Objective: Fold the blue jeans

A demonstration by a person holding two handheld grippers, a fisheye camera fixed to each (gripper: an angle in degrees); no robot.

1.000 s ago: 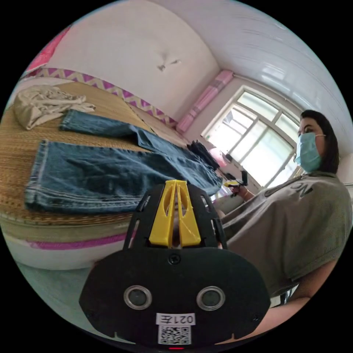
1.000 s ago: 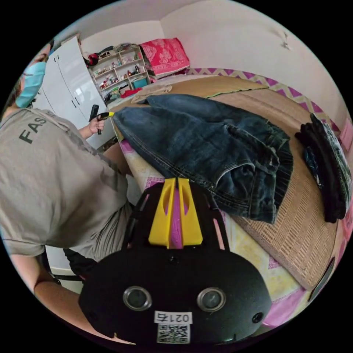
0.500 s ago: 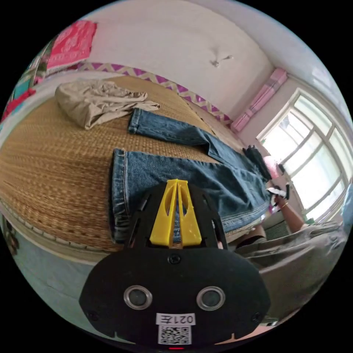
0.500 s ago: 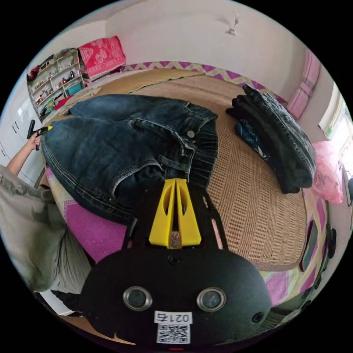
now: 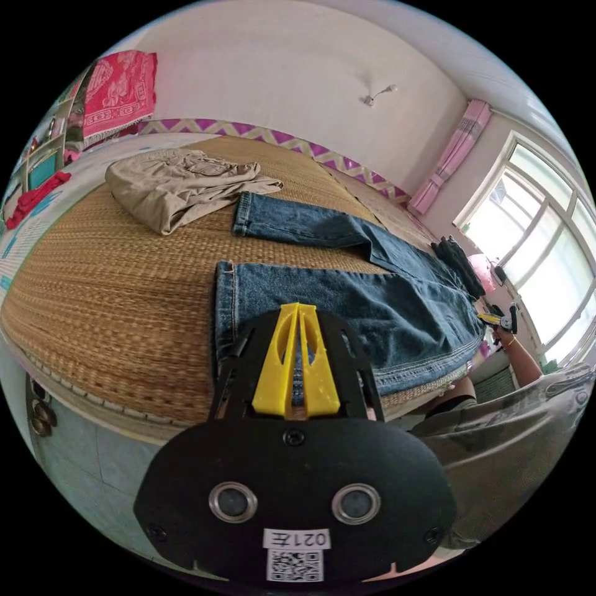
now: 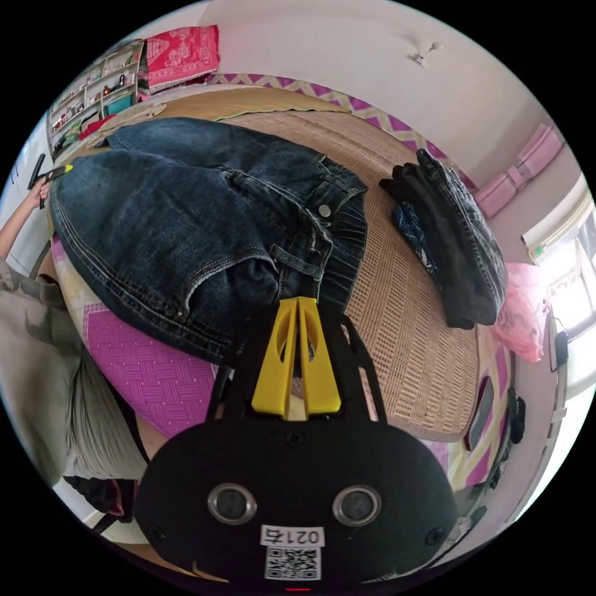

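Note:
The blue jeans (image 5: 347,292) lie flat on a woven straw mat (image 5: 112,292), legs apart, hems toward the left gripper view. My left gripper (image 5: 298,307) hovers at the near leg's hem, its yellow jaws shut with nothing between them. In the right gripper view the jeans' waistband (image 6: 323,223) and seat (image 6: 174,217) are close, hanging a little over the bed edge. My right gripper (image 6: 299,301) is just short of the waistband, jaws shut and empty. The other gripper (image 6: 59,172) appears far off at the leg end, and the right one (image 5: 493,319) at the waist end.
A crumpled beige garment (image 5: 174,186) lies on the mat beyond the leg hems. A stack of dark folded clothes (image 6: 459,248) sits right of the waistband, with a pink bag (image 6: 521,310) past it. The person's grey shirt (image 5: 515,428) is at the bed's edge. Shelves (image 6: 99,93) stand at the back.
Both cameras have swung from the person toward the bed and moved nearer the jeans. The jeans have not moved. Both pairs of jaws stay shut.

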